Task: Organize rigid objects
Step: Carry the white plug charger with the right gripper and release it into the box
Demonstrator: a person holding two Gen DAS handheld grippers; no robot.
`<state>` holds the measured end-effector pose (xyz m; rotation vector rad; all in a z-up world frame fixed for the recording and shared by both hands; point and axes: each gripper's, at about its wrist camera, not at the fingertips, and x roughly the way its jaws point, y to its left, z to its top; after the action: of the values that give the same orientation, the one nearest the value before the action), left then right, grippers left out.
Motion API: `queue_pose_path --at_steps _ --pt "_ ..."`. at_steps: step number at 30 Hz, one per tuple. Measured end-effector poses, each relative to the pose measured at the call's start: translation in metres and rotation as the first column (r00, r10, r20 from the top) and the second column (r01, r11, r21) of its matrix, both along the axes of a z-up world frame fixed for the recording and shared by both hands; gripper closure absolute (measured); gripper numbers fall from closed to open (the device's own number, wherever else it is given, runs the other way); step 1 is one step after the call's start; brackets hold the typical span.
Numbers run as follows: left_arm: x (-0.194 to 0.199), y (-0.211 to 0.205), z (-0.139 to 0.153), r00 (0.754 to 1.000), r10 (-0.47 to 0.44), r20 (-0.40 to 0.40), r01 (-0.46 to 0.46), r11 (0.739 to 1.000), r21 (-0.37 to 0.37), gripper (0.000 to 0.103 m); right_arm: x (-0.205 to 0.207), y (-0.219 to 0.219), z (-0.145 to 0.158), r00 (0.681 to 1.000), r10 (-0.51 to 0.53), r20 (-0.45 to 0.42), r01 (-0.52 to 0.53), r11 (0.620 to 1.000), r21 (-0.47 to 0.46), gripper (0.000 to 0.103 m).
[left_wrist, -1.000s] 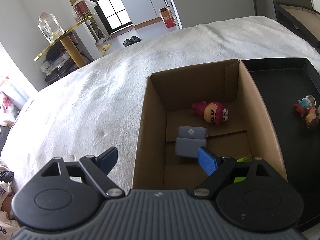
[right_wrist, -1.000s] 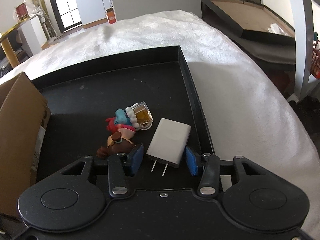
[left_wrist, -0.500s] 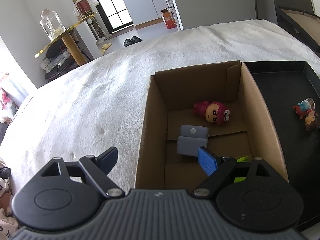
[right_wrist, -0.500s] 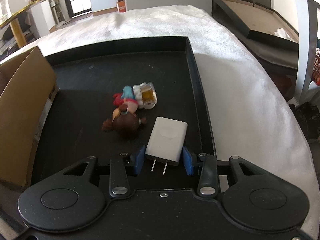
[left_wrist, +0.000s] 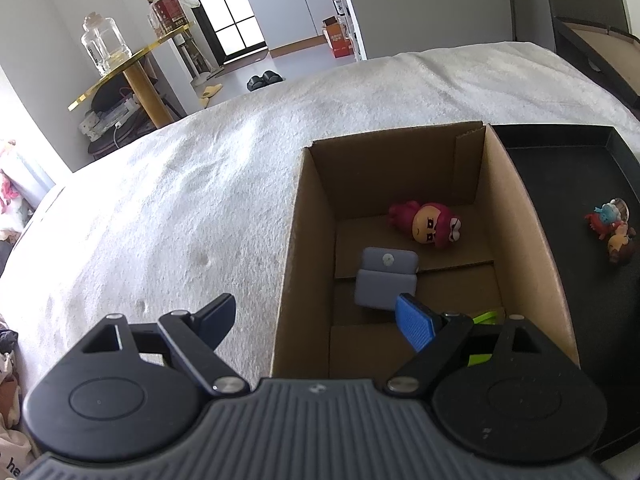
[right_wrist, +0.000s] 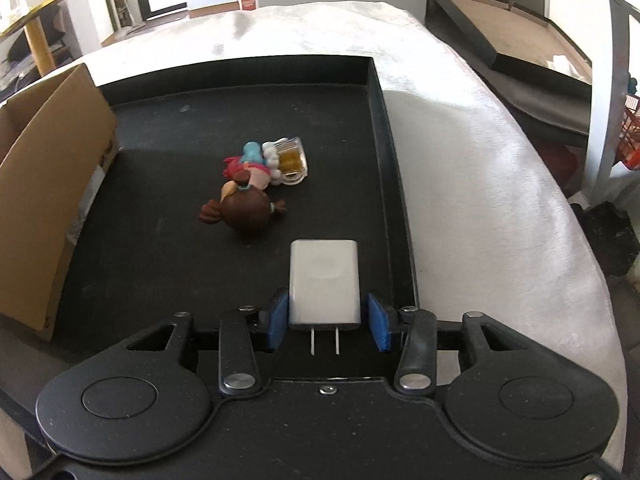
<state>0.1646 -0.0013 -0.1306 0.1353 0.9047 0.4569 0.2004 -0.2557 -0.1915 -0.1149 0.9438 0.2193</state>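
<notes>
Between the right gripper's (right_wrist: pixel 328 322) opening fingers: white charger (right_wrist: pixel 324 284) (seemingly barely touching).

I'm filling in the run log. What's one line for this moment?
left gripper: open, over box | right gripper: opening around white charger on black tray | toy figures: on tray

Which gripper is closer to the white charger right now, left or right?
Right. The right gripper straddles the white charger on the black tray, its jaws opening with the charger between them. The left gripper hangs open over the cardboard box.
</notes>
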Motion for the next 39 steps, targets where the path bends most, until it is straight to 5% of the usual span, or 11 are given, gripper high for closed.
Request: queue_pose_path --at_steps 7,39 --pt "-0.001 0.001 -0.001 1.000 0.003 0.002 -0.003 1.000 -0.009 0.017 0.004 0.005 0.000 1.000 0.005 0.011 -0.005 1.000 -0.004 0.067" --pt "-0.018 0.023 -0.001 0.997 -0.004 0.071 0.012 0.994 -0.106 0.021 -0.015 0.062 0.077 0.968 0.162 0.191 -0.177 0.982 0.066 0.067"
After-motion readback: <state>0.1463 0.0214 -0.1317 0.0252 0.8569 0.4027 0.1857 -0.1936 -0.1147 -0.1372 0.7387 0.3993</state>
